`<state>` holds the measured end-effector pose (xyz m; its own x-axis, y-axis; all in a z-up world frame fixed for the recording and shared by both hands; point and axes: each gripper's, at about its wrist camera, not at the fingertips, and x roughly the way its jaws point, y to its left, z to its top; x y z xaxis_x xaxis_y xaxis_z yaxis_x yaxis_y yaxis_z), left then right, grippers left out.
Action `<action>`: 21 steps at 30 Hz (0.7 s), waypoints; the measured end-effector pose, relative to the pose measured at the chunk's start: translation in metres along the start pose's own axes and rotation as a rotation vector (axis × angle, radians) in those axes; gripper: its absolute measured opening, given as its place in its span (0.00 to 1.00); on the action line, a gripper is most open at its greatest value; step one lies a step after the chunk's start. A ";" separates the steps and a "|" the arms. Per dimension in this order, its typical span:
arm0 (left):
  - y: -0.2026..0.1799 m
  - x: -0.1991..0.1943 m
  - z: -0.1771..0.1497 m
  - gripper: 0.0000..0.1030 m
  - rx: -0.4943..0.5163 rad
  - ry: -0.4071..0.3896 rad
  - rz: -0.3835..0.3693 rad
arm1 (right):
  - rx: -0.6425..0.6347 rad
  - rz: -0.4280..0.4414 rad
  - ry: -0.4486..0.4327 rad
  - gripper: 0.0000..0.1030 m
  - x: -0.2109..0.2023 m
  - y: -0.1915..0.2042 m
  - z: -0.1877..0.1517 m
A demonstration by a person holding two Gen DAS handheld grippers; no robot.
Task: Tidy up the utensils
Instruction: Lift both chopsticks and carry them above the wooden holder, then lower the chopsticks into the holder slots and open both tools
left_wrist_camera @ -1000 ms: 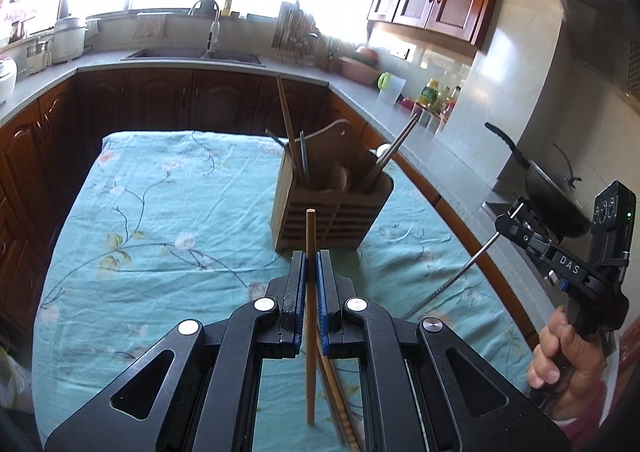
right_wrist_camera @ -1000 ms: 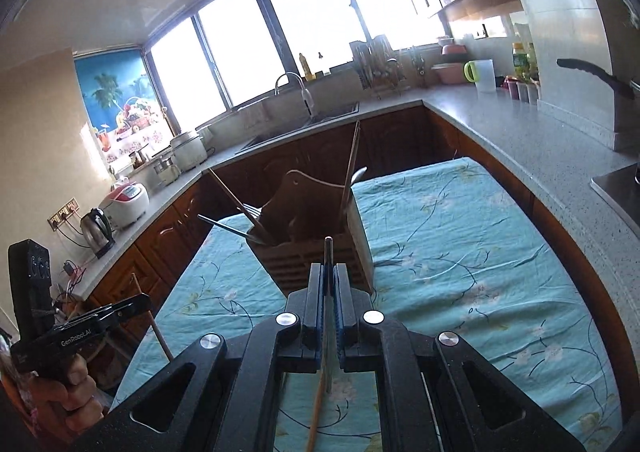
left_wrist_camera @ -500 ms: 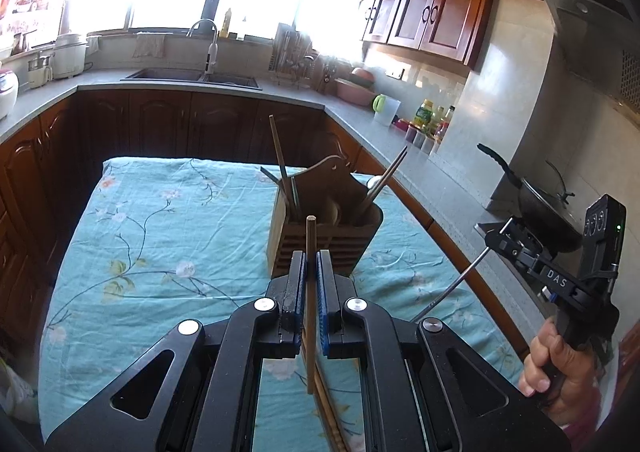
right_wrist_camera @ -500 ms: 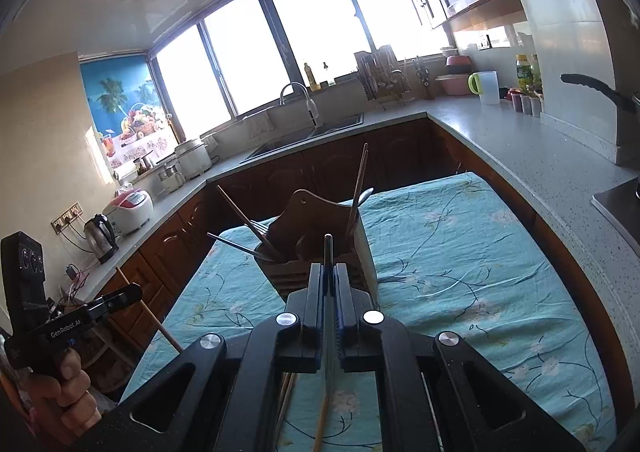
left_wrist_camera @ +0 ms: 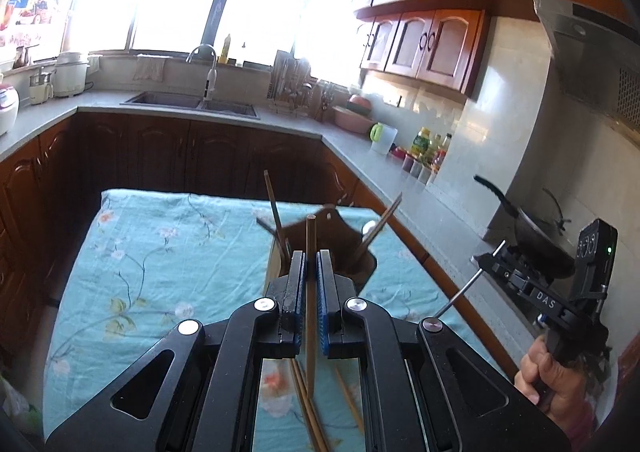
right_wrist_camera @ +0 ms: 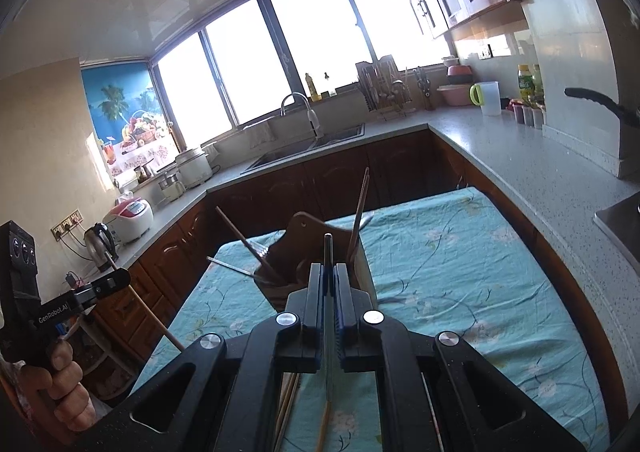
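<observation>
Task partway done. Wooden holder (left_wrist_camera: 280, 272) on tabletop (left_wrist_camera: 160, 252) already has several utensils. Left hand-held gripper (left_wrist_camera: 311, 276) clamped on wooden chopstick (left_wrist_camera: 310, 252); right hand-held gripper (right_wrist_camera: 328, 284) clamped on metal chopstick (right_wrist_camera: 328, 252). Both short of holder. More chopsticks (left_wrist_camera: 348, 404) loose on tabletop.

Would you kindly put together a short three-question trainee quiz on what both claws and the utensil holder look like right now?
1. True or false: the left claw is shut on a wooden chopstick.
2. What is the right claw gripping? A) a spoon bowl B) a thin metal utensil C) nothing
3. Fill in: the wooden utensil holder stands on a floral ____.

Key: 1 true. 2 B; which kind of utensil cannot be told. 3 tablecloth.
</observation>
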<state>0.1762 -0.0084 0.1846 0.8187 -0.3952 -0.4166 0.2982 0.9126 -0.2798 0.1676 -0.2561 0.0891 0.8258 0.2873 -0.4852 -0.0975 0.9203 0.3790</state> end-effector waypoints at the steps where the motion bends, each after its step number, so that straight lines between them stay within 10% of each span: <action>1: 0.000 0.000 0.007 0.04 -0.006 -0.017 -0.002 | -0.003 -0.001 -0.010 0.04 0.000 0.000 0.005; 13: -0.012 0.024 0.087 0.04 0.012 -0.211 0.018 | -0.024 -0.012 -0.157 0.04 0.023 0.008 0.084; 21: 0.002 0.079 0.080 0.04 -0.036 -0.202 0.092 | -0.020 -0.040 -0.167 0.04 0.065 0.000 0.094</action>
<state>0.2808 -0.0289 0.2204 0.9245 -0.2779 -0.2609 0.2029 0.9381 -0.2806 0.2735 -0.2619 0.1317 0.9099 0.2037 -0.3614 -0.0723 0.9357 0.3453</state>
